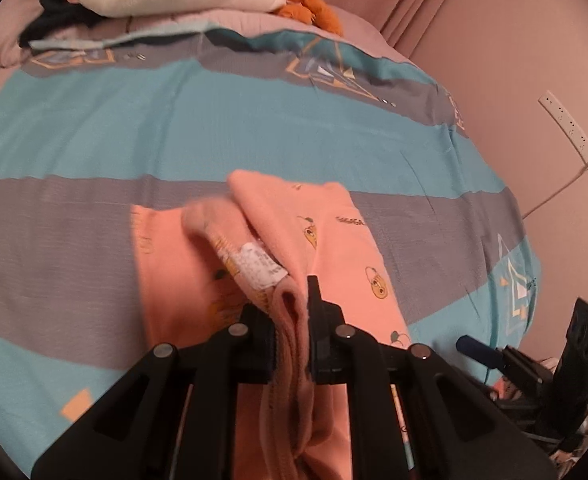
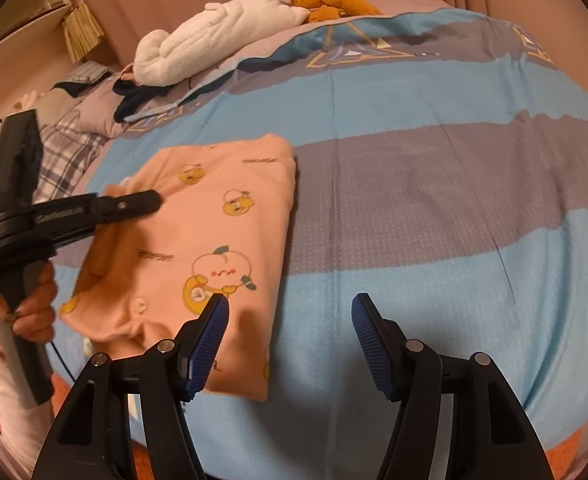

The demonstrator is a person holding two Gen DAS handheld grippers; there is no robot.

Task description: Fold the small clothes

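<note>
Nearby, white towel and orange plush toy behind peach garment.

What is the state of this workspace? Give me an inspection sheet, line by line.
Surface: bed cover, striped blue and grey, lightly creased.
Job's things: peach printed garment, partly folded on the cover; one edge is lifted, care label showing.
Clutter: white plush and orange plush at the far end; dark cloth and plaid fabric at the side.
Grippers: left hand-held gripper shut on the garment's edge; right hand-held gripper open, holding nothing.
Cables: power strip on the wall, cord hanging.
Surroundings: pink wall.
</note>
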